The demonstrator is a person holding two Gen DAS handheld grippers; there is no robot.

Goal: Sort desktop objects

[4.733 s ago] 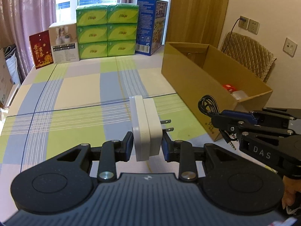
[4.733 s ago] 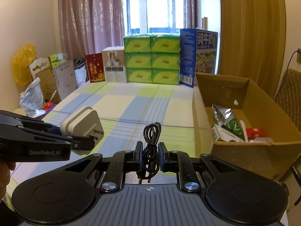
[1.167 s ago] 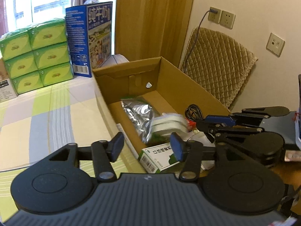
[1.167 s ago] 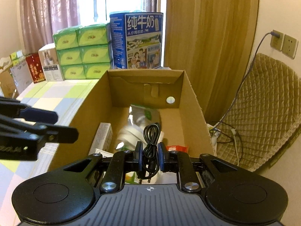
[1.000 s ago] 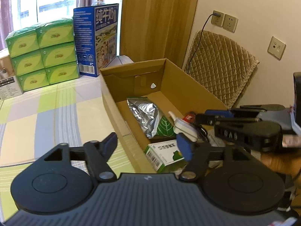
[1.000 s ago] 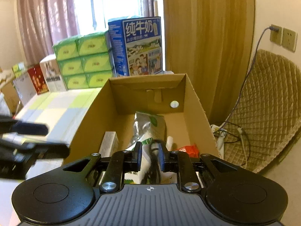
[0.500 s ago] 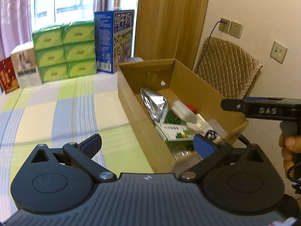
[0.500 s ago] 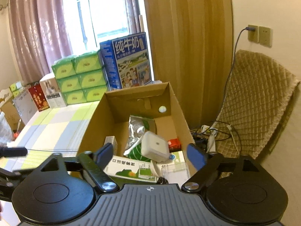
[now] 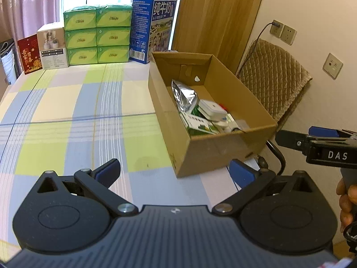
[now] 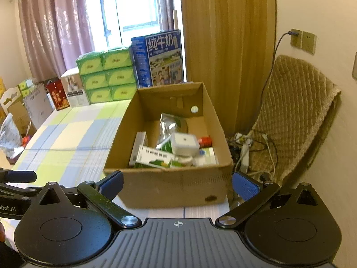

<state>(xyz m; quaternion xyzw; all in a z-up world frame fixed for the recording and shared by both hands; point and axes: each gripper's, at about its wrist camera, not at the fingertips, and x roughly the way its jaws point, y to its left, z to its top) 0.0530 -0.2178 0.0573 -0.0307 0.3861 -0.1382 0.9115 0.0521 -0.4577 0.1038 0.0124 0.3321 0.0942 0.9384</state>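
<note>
both grippers — left [image 9: 175, 170], right [image 10: 177, 184] — gape wide, empty; white square charger [image 10: 184, 144] lies atop packets in the cardboard box [image 10: 169, 186].

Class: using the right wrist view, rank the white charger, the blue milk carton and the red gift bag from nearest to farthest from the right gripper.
1. White charger: inside the cardboard box, just ahead of the right gripper.
2. Blue milk carton: behind the box.
3. Red gift bag: far left.

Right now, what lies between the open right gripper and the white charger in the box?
In the right wrist view, the cardboard box's near wall and a green-and-white carton lie between the right gripper and the white charger.
</note>
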